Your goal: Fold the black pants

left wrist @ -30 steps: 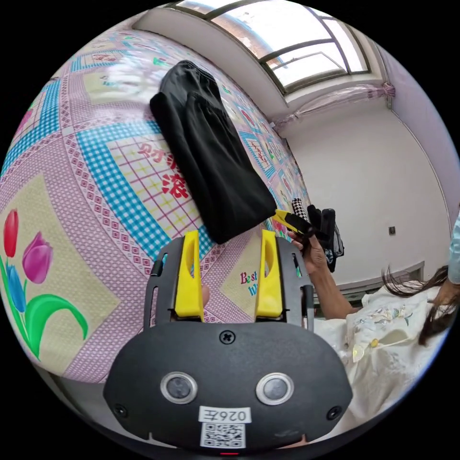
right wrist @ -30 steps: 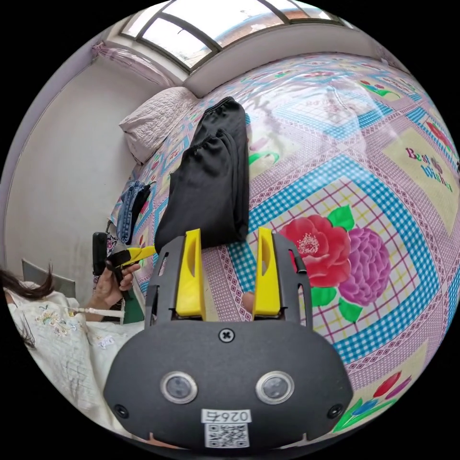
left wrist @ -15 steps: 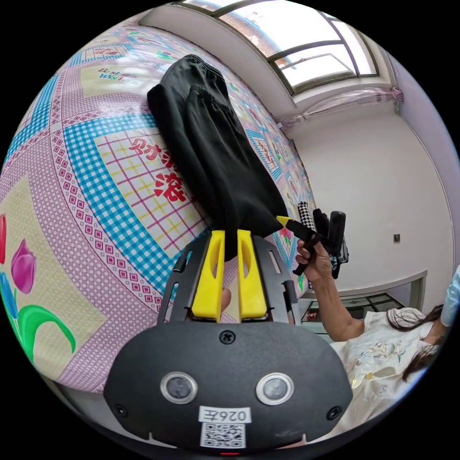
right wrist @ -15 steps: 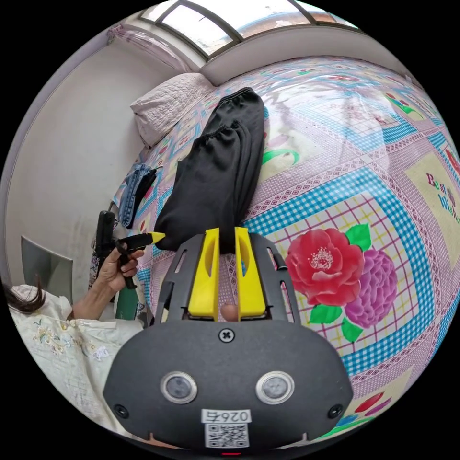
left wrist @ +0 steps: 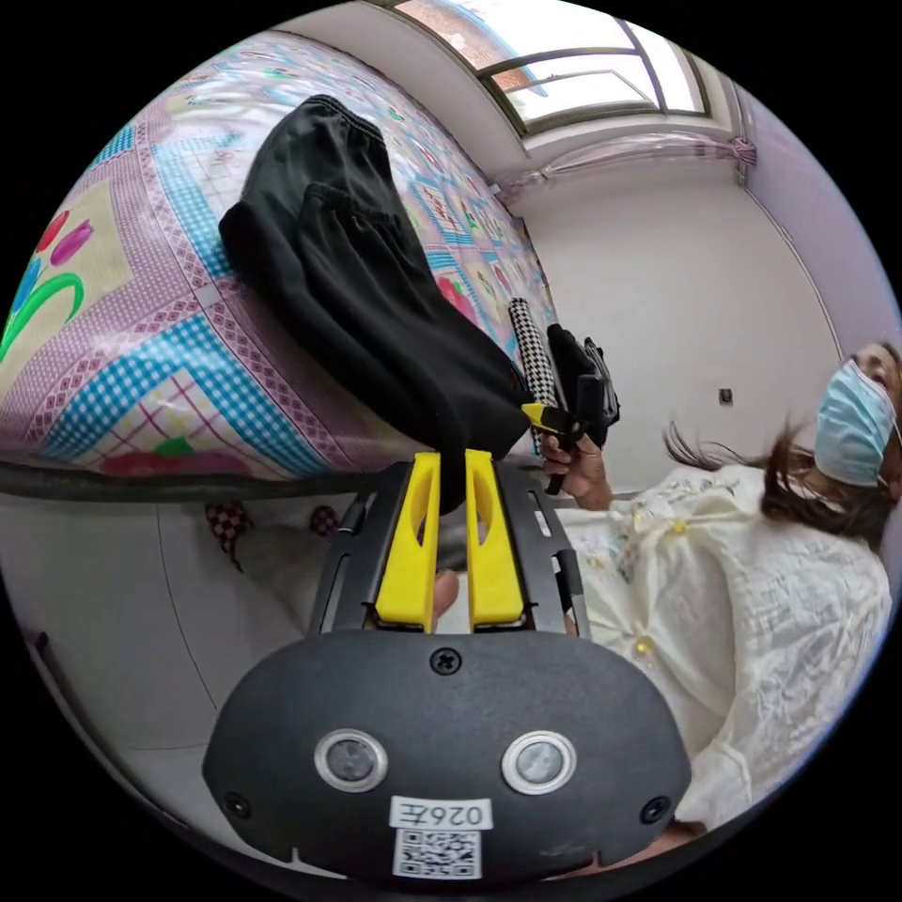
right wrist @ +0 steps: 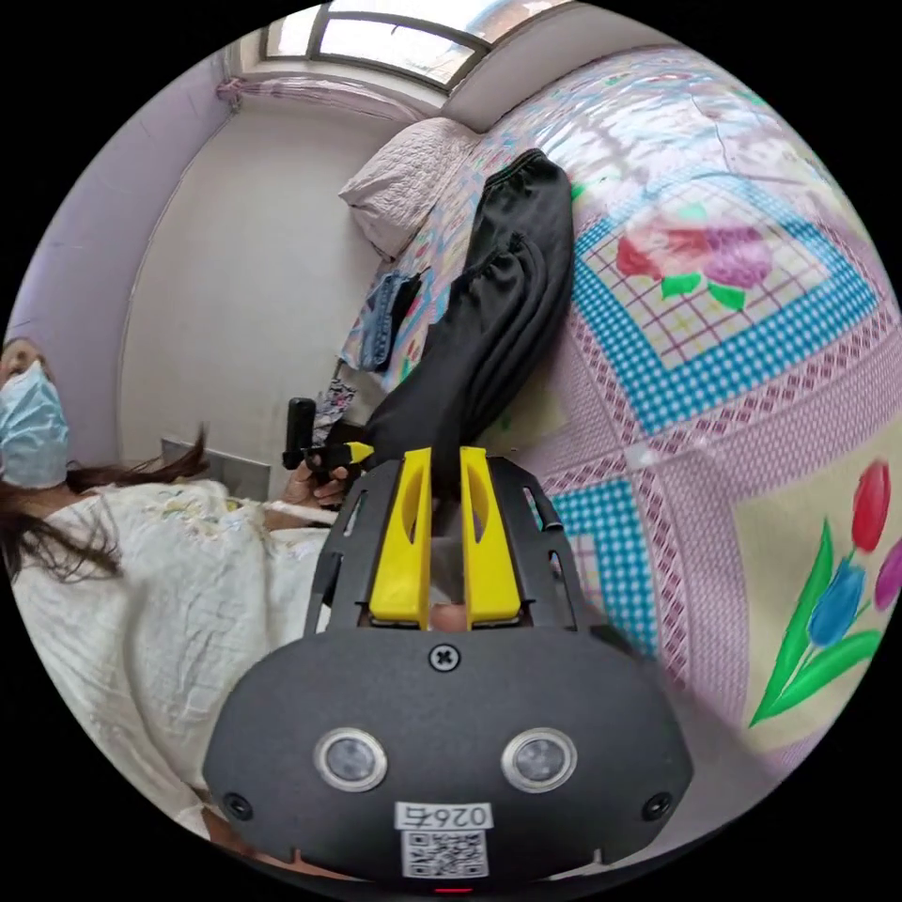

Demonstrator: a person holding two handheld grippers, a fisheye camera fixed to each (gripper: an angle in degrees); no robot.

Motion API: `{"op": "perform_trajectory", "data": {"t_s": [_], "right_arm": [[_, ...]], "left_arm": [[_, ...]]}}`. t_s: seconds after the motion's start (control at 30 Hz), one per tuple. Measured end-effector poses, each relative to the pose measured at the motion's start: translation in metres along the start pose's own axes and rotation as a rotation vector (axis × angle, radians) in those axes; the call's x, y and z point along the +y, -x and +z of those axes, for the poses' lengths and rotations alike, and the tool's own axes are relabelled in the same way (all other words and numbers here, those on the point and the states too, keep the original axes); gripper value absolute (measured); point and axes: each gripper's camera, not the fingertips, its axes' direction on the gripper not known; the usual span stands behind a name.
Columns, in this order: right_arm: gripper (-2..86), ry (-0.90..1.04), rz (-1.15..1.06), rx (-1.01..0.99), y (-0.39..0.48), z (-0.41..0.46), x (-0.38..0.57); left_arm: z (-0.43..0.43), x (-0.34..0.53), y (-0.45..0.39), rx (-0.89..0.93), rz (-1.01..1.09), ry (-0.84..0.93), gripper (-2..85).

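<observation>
Black pants (left wrist: 376, 310) lie lengthwise on the bed (left wrist: 122, 376), already doubled leg on leg, with the cuffed ends far up the patterned bedspread and the near end hanging past the bed's edge toward me. In the left gripper view, my left hand-held gripper (left wrist: 452, 465) has its yellow jaws pressed close together on one corner of that near end, the black cloth running down between them. On the other side of that end, my right hand-held gripper (left wrist: 543, 416) shows as a yellow tip at the far corner, just beside the rolled checkered cloth (left wrist: 532, 343) and the dark bundle (left wrist: 583, 371) lying at the bed's edge.

In the right gripper view, my right hand-held gripper (right wrist: 445, 462) is likewise closed tight on the cloth, the pants (right wrist: 503, 310) rising from the jaws up across the bed (right wrist: 752, 376) toward the pillow (right wrist: 404, 183). My left hand-held gripper (right wrist: 355, 454) shows as a yellow tip at the other corner, near the jeans (right wrist: 381, 319) heaped by the bed's edge.

I judge the step to be carrying this end up over the pants toward the cuffs. To do it well, I should keep both pinches firm and level, hold the edge between them taut so that it does not sag, and lift both corners together. Then I should lay the end down square on the legs, edges matching, before letting go.
</observation>
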Motion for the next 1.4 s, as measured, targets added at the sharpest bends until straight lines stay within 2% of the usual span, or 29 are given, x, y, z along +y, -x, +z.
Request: {"op": "perform_trajectory", "data": {"t_s": [0.23, 0.4, 0.63, 0.9, 0.97, 1.1, 1.17, 1.27, 1.4], "right_arm": [[1.0, -0.004, -0.105, -0.135, 0.046, -0.059, 0.0], [1.0, -0.04, -0.23, -0.166, 0.069, -0.076, -0.098], [1.1, -0.06, -0.191, -0.089, 0.041, -0.041, -0.26], [4.1, -0.053, 0.103, -0.006, -0.076, 0.037, -0.425], [6.2, -0.024, 0.162, -0.003, -0.099, 0.053, -0.443], [9.1, -0.102, 0.148, -0.021, -0.091, 0.059, -0.443], [9.3, -0.141, 0.101, 0.049, -0.07, 0.059, -0.434], [8.7, -0.191, -0.016, 0.145, -0.023, 0.065, -0.419], [6.0, -0.184, -0.171, 0.229, 0.041, 0.1, -0.421]], "left_arm": [[-0.049, 0.01, -0.055, 0.061, 0.142, -0.047, 5.2], [-0.095, -0.058, -0.058, 0.07, 0.264, -0.089, 5.2], [-0.131, -0.203, 0.011, 0.052, 0.246, -0.043, 5.2], [-0.103, -0.342, 0.15, 0.193, 0.035, -0.017, 6.1], [-0.093, -0.356, 0.187, 0.217, -0.067, -0.004, 7.3], [-0.107, -0.348, 0.214, 0.337, -0.074, -0.085, 8.1], [-0.134, -0.333, 0.221, 0.358, -0.051, -0.225, 4.5], [-0.149, -0.312, 0.204, 0.327, 0.032, -0.338, -0.4], [-0.091, -0.318, 0.165, 0.33, 0.178, -0.173, -0.9]]}}
